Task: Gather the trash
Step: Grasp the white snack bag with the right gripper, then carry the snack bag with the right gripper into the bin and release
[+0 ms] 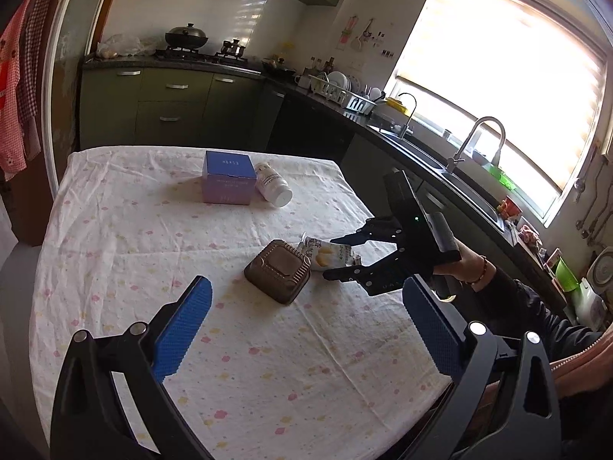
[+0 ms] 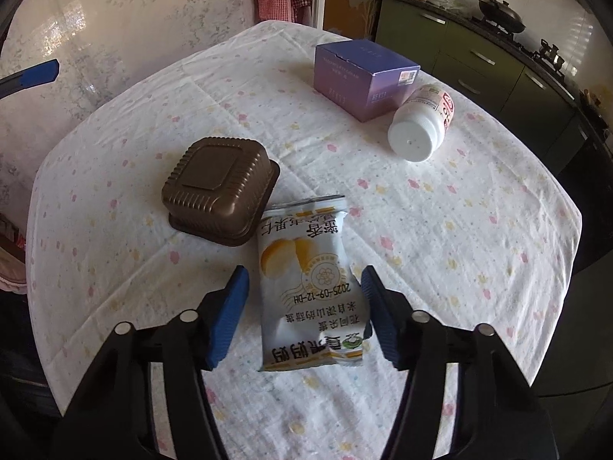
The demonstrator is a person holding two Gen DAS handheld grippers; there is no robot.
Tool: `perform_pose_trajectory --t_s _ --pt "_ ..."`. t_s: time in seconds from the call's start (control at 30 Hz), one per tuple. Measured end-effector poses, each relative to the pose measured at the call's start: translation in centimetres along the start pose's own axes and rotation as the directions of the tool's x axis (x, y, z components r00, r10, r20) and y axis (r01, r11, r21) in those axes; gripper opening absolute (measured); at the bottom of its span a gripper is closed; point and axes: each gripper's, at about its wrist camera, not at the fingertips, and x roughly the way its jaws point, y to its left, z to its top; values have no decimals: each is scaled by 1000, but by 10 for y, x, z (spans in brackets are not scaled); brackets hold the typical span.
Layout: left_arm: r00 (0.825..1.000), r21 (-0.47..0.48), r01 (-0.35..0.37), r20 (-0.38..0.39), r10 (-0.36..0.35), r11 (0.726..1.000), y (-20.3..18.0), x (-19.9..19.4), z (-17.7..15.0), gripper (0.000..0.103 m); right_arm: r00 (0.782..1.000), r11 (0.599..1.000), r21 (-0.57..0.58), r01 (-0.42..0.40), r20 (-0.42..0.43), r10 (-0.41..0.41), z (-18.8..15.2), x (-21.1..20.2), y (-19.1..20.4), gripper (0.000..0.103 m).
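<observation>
Four pieces of litter lie on a worktop [image 2: 479, 230] draped in a white cloth dotted with pink and yellow flowers, in a kitchen with dark green cabinets [image 1: 168, 103] and a bright window [image 1: 498, 88]. Nearest the right gripper [image 2: 302, 318] is a white snack packet [image 2: 306, 287] printed with yellow fruit and Chinese text, lying flat on the cloth between the blue-padded fingers [image 2: 226, 318], which stand wide apart on either side of it, neither pad clearly pressing on it. Its far end touches or slightly overlaps the rim of a brown ribbed plastic tray [image 2: 218, 199] that sits upside down just beside it. Farther back, a purple carton [image 2: 360, 76] stands on the cloth with a white pill bottle [image 2: 421, 122] lying on its side just beside it, cap toward the right wrist camera. From the left wrist view, the left gripper [image 1: 306, 329] hangs above the near part of the worktop with its fingers [image 1: 184, 329] spread wide and holding nothing, well apart from the litter, while the right gripper [image 1: 341, 257] reaches in from the sink side, its fingers bracketing the snack packet [image 1: 325, 255] next to the brown tray [image 1: 277, 272]
</observation>
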Motion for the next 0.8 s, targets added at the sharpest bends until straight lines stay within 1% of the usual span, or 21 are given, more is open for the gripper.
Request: perform_pose_trajectory --t_s 0.03,0.1,0.3,0.47,0.57,0.63,0.73,0.8 --pt "1000 -1 1 -1 -1 1000 0 1 0 98 1000 1000 -1 2 -8 -2 -1 1 1 47" --pt "1000 -2 4 -2 -4 1000 -2 1 0 98 1000 1000 7 3 -3 -3 -3 2 2 46" --pt "1000 0 6 -6 -6 1000 -2 3 -1 98 1000 996 91 2 30 -5 -15 -6 2 42" --pt "1000 -2 16 -17 -16 1000 -2 10 -3 98 996 981 191 17 79 -33 -33 -24 3 42" --pt "999 0 27 -29 -27 1000 -3 15 -6 98 991 969 248 14 123 -46 -47 -40 3 42" --pt "999 2 32 -40 -32 999 -4 20 -7 98 987 958 286 23 146 -68 -58 -51 2 42" --pt "998 10 41 -50 -41 999 -8 24 -8 98 979 935 352 45 173 -112 -79 -70 -2 42" --pt "997 20 47 -55 -45 999 -12 28 -8 98 973 913 401 68 176 -149 -94 -82 -8 42"
